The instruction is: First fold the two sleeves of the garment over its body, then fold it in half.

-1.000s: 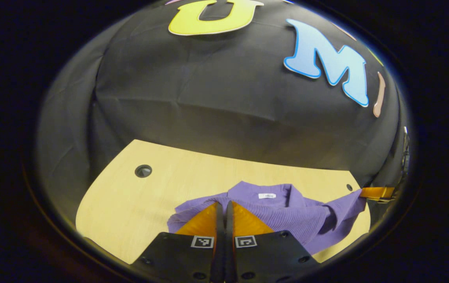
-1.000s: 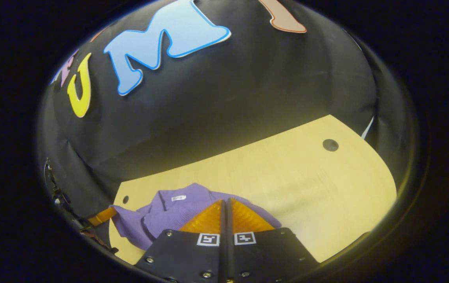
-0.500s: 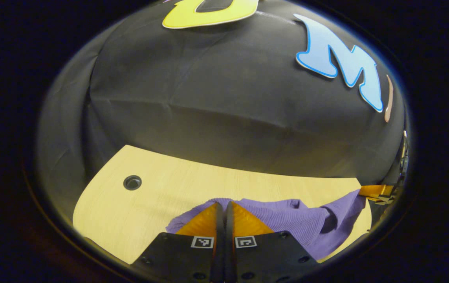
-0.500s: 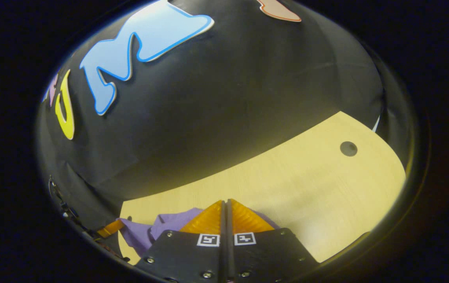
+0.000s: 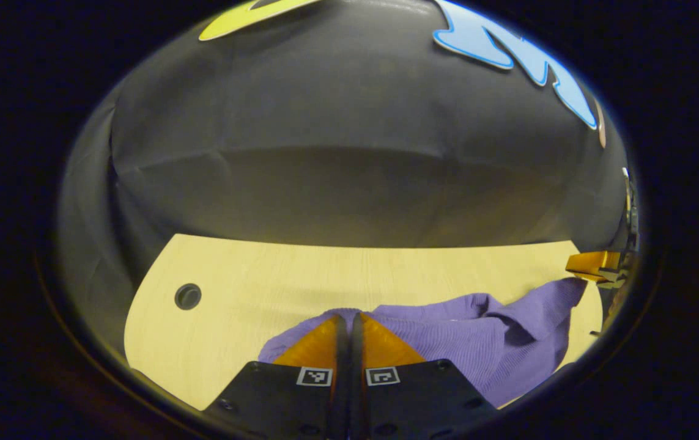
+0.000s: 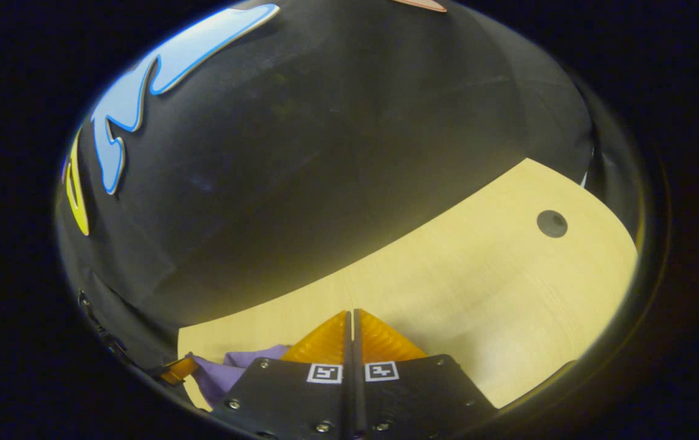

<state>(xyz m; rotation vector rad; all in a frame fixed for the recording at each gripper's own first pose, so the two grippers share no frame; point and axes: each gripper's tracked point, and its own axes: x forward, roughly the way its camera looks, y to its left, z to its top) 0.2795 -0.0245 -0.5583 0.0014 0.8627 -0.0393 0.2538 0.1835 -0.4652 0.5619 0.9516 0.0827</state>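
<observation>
Both grippers have their fingers pressed together on the purple ribbed knit garment (image 5: pixel 477 342): the left gripper (image 5: pixel 349 318) at its left edge, the right gripper (image 6: pixel 352 315) at its right, lifting it above the pale wooden table (image 5: pixel 251 293).

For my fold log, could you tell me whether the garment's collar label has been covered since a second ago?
Yes: the purple garment has folded toward the table's far edge, hiding it.

No words, brands or numbers can be read here. The only signs are 2 small square black-and-white coded markers, side by side on the body just behind each claw's fingers: 1 pair (image 5: pixel 348 376) in the left gripper view, 1 pair (image 6: pixel 353 371) in the right gripper view.
</observation>
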